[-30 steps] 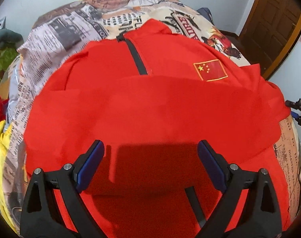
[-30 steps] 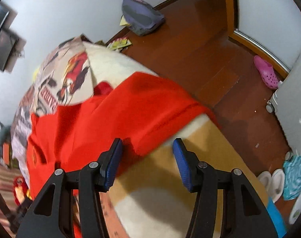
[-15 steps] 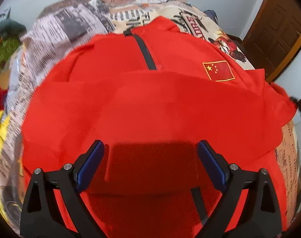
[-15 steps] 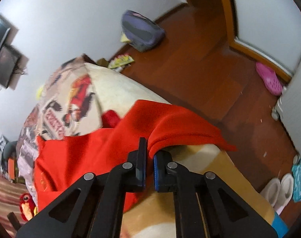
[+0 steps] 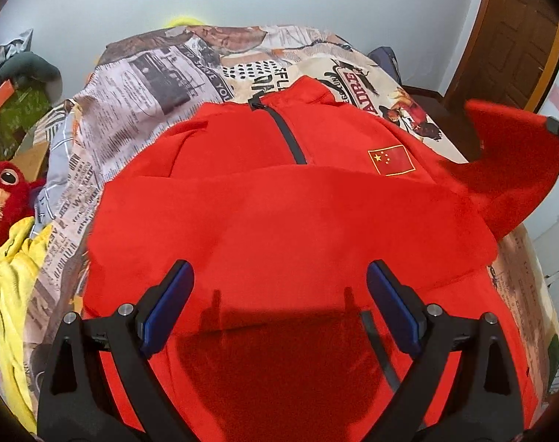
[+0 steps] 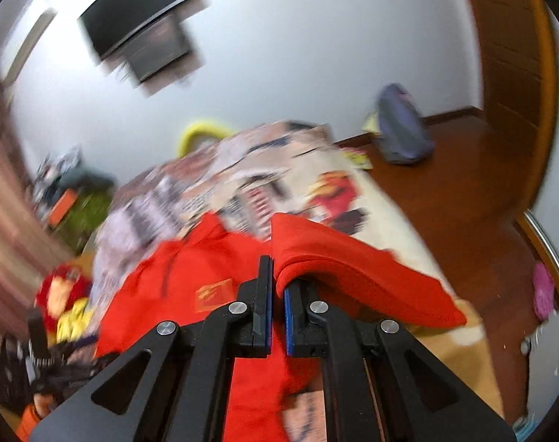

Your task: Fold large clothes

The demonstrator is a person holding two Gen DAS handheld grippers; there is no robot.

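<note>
My red fleece zip-front jacket (image 5: 286, 221) lies face up on the bed with the newspaper-print cover (image 5: 139, 84), collar towards the far wall, its dark zip (image 5: 290, 140) running down the middle and a small flag patch (image 5: 391, 160) on the chest. One fold of red cloth already lies across the lower chest. My right claw (image 6: 277, 291) is pressed together on the edge of the jacket's red sleeve (image 6: 353, 272); the cloth bunches out between the blue pads and drapes off to the right, lifted clear of the bed. My left claw (image 5: 279, 305) hangs spread above the jacket's lower half, pinching nothing.

The step in hand, as I judge it, is carrying this sleeve inward across the body. To do it well I should keep the pinch firm, since fleece is thick and can creep out of a shallow bite. I want to lift high enough that the sleeve does not drag the folded layer beneath it, then sweep it over the chest and lay it flat, aiming for a straight crease along the shoulder line. My left claw would do best resting on the body near the fold, to pin it while the sleeve comes across. The right wrist view is blurred, so I cannot tell how much of the cuff I hold.
</note>
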